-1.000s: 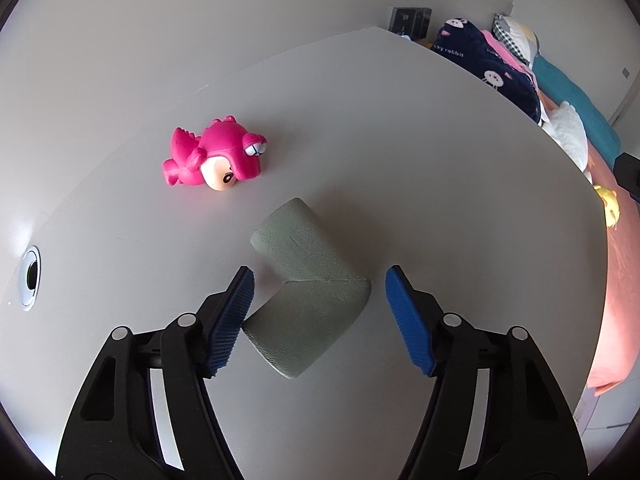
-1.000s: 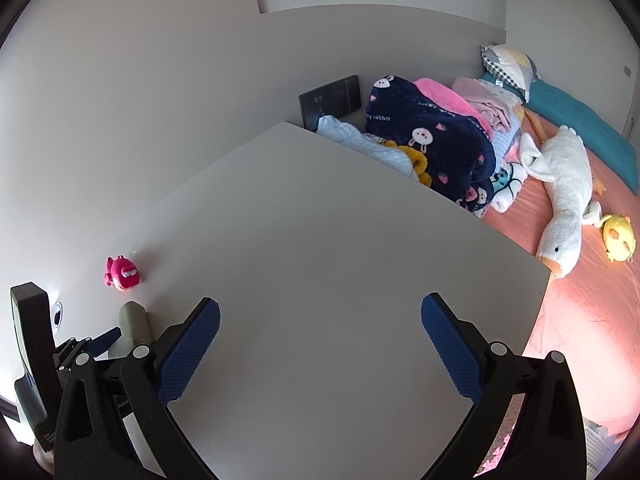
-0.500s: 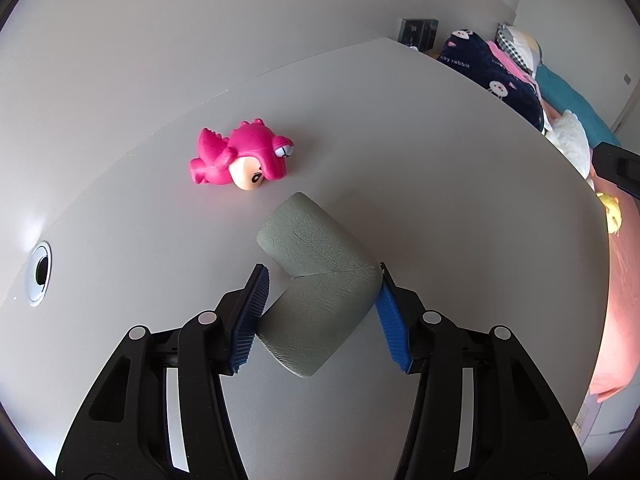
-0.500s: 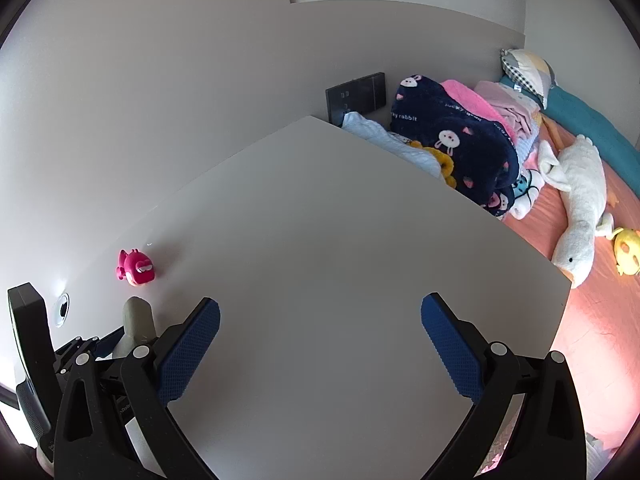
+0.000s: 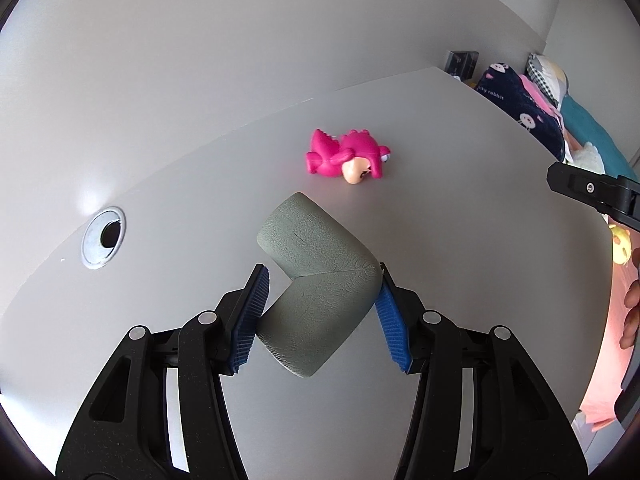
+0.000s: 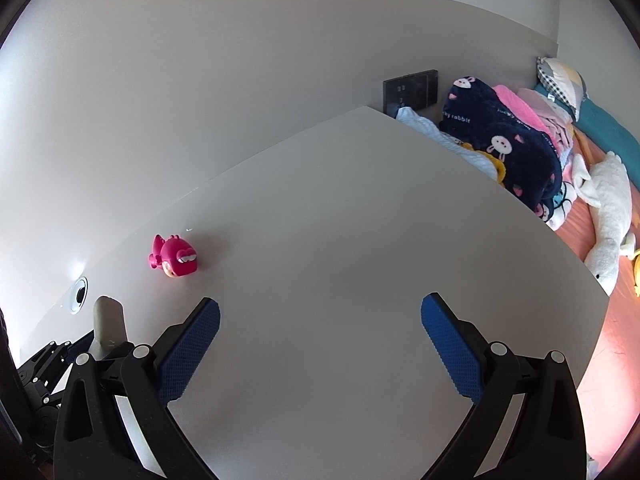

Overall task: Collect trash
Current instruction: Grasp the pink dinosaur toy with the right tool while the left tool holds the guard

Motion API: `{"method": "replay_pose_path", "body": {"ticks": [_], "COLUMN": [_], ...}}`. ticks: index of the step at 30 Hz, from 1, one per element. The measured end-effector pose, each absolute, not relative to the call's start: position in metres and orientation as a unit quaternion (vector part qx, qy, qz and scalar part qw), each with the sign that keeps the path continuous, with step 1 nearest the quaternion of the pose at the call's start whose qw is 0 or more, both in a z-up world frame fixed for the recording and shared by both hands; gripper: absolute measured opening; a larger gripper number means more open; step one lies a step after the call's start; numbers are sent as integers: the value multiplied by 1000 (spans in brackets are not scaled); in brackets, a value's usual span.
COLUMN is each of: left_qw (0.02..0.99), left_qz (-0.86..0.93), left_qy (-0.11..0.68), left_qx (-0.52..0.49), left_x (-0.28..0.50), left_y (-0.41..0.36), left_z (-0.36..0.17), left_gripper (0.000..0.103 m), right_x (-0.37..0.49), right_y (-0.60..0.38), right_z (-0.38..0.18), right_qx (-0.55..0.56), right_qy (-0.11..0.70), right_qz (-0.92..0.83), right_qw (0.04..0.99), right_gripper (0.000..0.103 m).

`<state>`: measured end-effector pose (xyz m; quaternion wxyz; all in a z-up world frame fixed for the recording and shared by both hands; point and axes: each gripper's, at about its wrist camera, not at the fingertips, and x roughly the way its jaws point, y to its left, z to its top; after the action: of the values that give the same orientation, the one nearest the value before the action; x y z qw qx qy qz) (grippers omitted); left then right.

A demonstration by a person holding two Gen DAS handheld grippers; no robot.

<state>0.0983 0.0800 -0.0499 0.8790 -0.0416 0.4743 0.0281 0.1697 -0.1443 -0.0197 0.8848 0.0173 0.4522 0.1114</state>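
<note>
A grey-green foam elbow piece, bent at a right angle, is lifted a little above the white table. My left gripper is shut on its lower limb, blue pads pressing both sides. From the right wrist view the foam piece shows at the far left, poking up from the left gripper. A pink toy dinosaur lies on its side beyond the foam, also the pink toy left of centre. My right gripper hangs open over bare table, nothing between its fingers.
A round metal cable hole sits in the table at the left. The table's right edge borders a bed with a navy rabbit blanket, pillows and a white plush goose. A dark wall panel is at the far corner.
The left gripper closed on the foam elbow and lifted it, swinging so the pink toy now lies to the right. The right gripper drifted left, still open.
</note>
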Motion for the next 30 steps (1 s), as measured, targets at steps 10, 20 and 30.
{"method": "replay_pose_path", "body": {"ticks": [10,20,30], "left_qw": [872,865,859], "left_qz": [78,110,137], "left_qy": [478,480,482], "left_qx": [-70,-94,-104], "left_x": [81,72,71], "left_y": [125,165,186], "left_z": [-52,-53,-56], "left_gripper": [52,52,52], "right_x": [175,192,210], "right_y": [-91,-38,-1], "right_z": [-32,-48,-65], "right_qx": [-5,-23,-40], "right_qy": [456,471,481], "right_qz": [166,193,225], "right_qw": [874,860,846], "right_gripper": [100,100,100]}}
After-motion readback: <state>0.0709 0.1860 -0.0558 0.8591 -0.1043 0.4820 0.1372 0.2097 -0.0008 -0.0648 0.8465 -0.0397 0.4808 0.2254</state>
